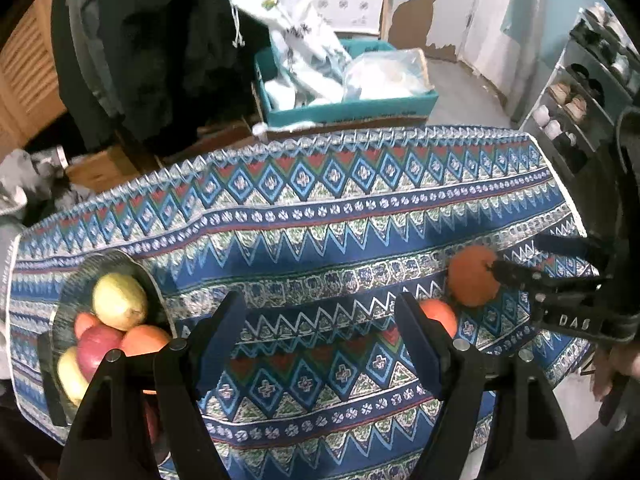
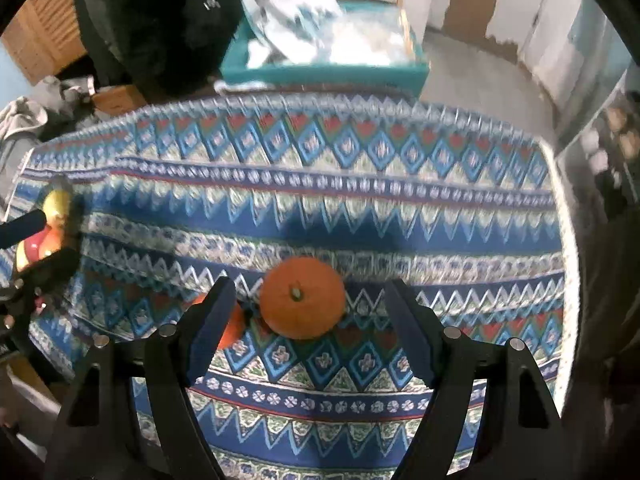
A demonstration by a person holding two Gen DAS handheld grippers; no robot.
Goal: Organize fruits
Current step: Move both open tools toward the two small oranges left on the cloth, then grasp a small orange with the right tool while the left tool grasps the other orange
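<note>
Overall, from the left wrist view, the left gripper (image 1: 322, 334) hung over the desk (image 1: 360, 216), which was covered by a blue patterned cloth, with its jaws spread and only bare cloth between them. A dark bowl (image 1: 72, 292) stood at the left side of the desk, just beside the left finger; it held a yellow-green fruit (image 1: 119, 295) on top, with a red apple (image 1: 98, 346) and an orange-coloured fruit (image 1: 145, 339) touching it below. A second orange fruit (image 1: 440, 316) lay on the cloth, partly hidden behind the right finger. Near it a tangerine (image 1: 472, 276) sat on the cloth, with the right gripper (image 1: 516, 276) reaching in from the right edge, its tip overlapping the fruit in this view; contact could not be confirmed. A teal box (image 1: 348, 110) of bags stood on the floor beyond the desk. From the right wrist view, somewhat blurred, the right gripper (image 2: 310, 322) was spread wide, the tangerine (image 2: 303, 298) resting stem-up on the cloth between its fingers and touched by neither. The smaller orange fruit (image 2: 232, 326) lay just beside it, partly behind the left finger. The bowl (image 2: 66, 216) showed at the far left edge.
</note>
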